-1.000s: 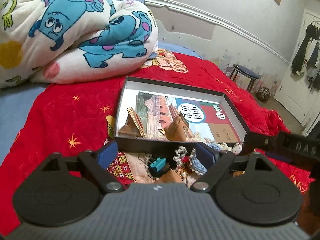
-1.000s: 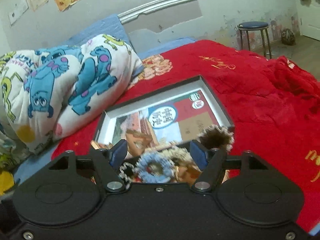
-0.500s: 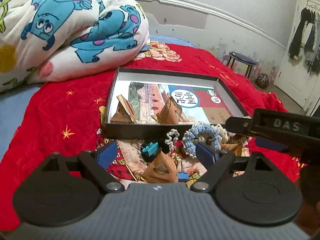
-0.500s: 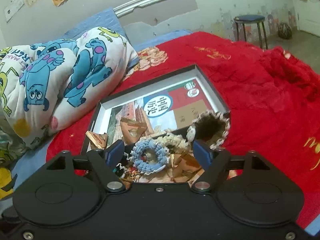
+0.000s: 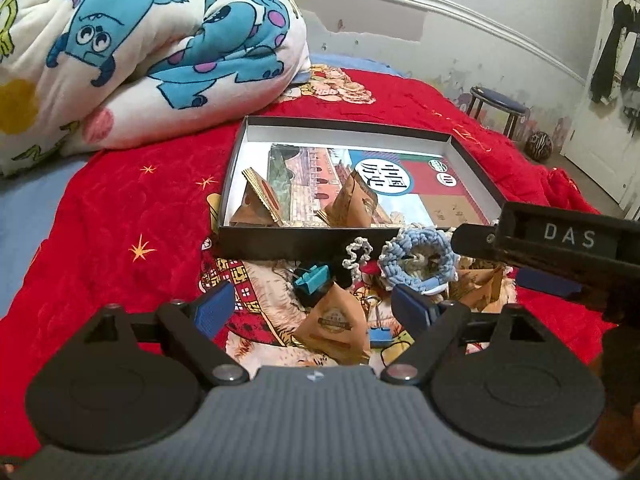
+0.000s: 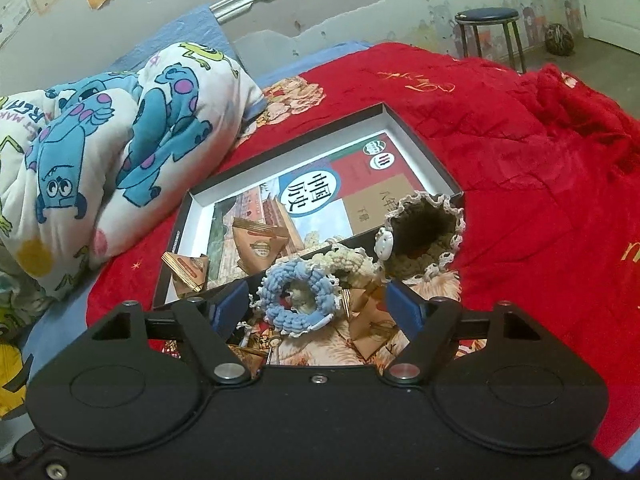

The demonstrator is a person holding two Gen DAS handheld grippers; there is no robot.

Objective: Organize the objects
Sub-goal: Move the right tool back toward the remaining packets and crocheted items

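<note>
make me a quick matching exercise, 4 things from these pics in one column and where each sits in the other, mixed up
Things:
1. brown triangular paper packets
2. blue crocheted yarn ring
3. teal binder clip
4. blue-topped round stool

Places:
A. floor beside the bed
B. red blanket, before the left gripper
C. inside the black shallow box
D. between the open right gripper fingers, untouched

Pairs: 1-C, 2-D, 3-B, 4-A

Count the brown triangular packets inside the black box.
2: one by the box's near-left corner, another mid-front on the book. More lie outside on the blanket; others may be hidden.
</note>
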